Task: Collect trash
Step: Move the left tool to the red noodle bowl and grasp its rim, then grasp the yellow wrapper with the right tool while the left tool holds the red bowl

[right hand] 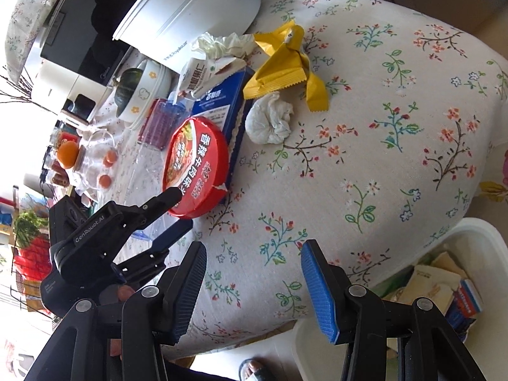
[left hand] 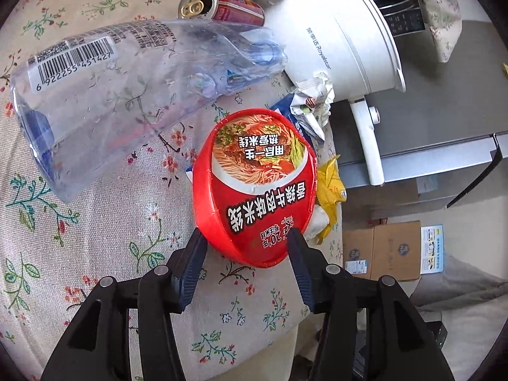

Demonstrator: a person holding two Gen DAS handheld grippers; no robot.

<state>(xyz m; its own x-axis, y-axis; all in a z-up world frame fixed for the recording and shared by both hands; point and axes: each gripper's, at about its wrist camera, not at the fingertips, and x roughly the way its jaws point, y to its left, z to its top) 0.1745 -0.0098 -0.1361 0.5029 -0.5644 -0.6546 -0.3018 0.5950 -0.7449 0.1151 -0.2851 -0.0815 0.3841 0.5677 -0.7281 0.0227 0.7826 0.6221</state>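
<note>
We start from the red instant rice-noodle bowl (left hand: 257,187), which sits near the table's right edge on the floral tablecloth (left hand: 133,228), partly resting on a blue carton (right hand: 228,104) so that its printed lid tilts up toward us. Being round, it has no real long axis; its short axis, lid to base, leans off vertical, and the lid print reads upside down from the left wrist view.

Our left gripper (left hand: 246,238) straddles the bowl's near rim, jaws apart, pads just beside the rim on each side; we cannot tell whether they touch yet. In our judgement we should seat the rim deep between the pads, close firmly but not enough to crush the thin wall, then lift level so nothing spills.

Our right gripper (right hand: 254,250) hangs open over bare cloth, holding nothing.

Just beyond lie a crumpled tissue (right hand: 270,123), a yellow wrapper (right hand: 285,60) and a clear plastic bottle (left hand: 111,101) lying on its side, with a red can (left hand: 222,4) farther off. A white bin (right hand: 482,238) with trash waits below the table.
</note>
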